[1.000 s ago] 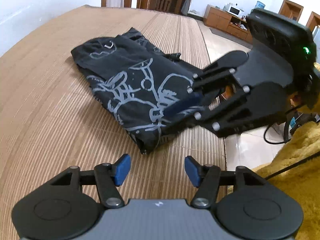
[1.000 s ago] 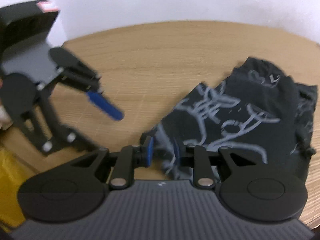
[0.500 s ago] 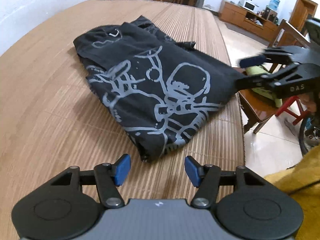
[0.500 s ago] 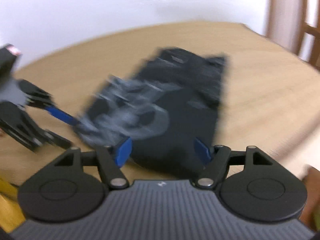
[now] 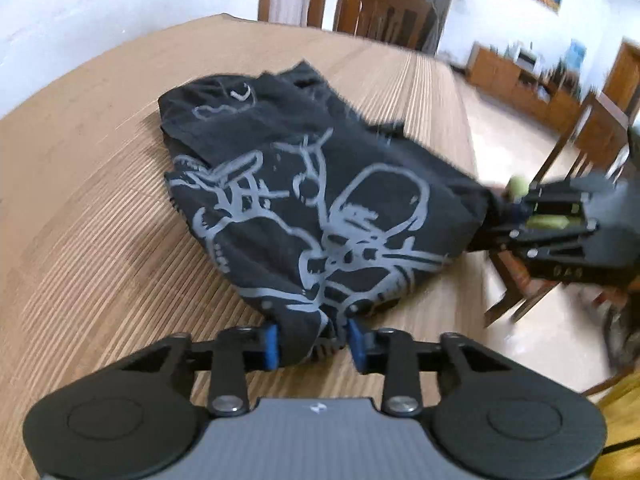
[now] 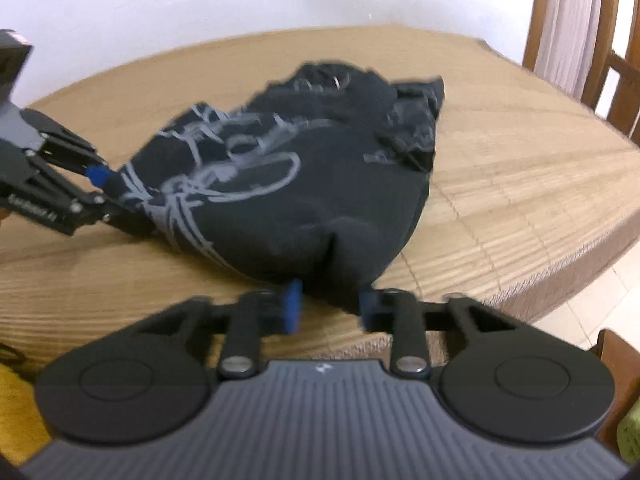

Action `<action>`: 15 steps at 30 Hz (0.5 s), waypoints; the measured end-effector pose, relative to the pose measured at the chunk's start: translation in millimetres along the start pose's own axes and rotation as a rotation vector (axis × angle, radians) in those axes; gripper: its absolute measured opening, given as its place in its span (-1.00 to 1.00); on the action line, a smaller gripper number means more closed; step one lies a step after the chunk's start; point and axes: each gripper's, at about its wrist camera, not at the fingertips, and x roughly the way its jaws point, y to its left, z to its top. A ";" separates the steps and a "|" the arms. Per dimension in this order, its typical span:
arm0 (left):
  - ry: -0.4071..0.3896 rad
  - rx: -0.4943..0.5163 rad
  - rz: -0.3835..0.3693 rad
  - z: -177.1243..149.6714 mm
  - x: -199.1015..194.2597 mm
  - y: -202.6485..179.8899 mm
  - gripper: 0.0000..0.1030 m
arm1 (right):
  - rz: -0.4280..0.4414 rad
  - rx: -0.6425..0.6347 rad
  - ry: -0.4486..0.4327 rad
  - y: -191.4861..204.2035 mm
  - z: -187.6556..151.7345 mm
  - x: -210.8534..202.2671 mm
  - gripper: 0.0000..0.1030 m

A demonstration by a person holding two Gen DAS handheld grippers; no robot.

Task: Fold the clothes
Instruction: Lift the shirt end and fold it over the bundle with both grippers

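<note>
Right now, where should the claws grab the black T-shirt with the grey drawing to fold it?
Grab the black T-shirt with the grey line drawing at its two near corners, coming in low along the ribbed wooden table. Those corners stick out thin and flat. The left claw and right claw each have one between their pads.

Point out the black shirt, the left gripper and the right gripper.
black shirt point(image 5: 320, 200): left wrist view, on the printed front.
left gripper point(image 5: 312, 344): left wrist view, between its blue fingertips.
right gripper point(image 6: 328, 306): right wrist view, between its blue fingertips.
</note>
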 end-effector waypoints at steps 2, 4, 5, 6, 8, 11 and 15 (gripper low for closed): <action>-0.040 -0.025 -0.030 8.2 -18.8 -2.2 -0.45 | 0.012 0.029 -0.049 -0.9 10.0 -23.8 -0.68; -0.073 -0.070 -0.058 16.5 -32.2 -2.1 -0.45 | 0.021 0.070 -0.101 -7.7 20.6 -45.5 -0.71; -0.087 -0.094 -0.069 20.9 -37.1 -1.5 -0.45 | 0.033 0.094 -0.122 -13.0 26.5 -54.2 -0.71; -0.102 -0.111 -0.076 26.0 -40.4 -0.5 -0.45 | 0.043 0.113 -0.140 -18.4 32.2 -60.0 -0.72; -0.135 -0.128 -0.072 42.2 -43.4 2.9 -0.45 | 0.058 0.133 -0.166 -30.4 44.7 -63.3 -0.72; -0.188 -0.157 -0.053 73.7 -44.9 11.3 -0.46 | 0.088 0.198 -0.211 -52.2 64.0 -54.6 -0.72; -0.234 -0.176 0.020 123.9 -30.3 25.9 -0.45 | 0.143 0.258 -0.281 -84.6 97.8 -32.0 -0.73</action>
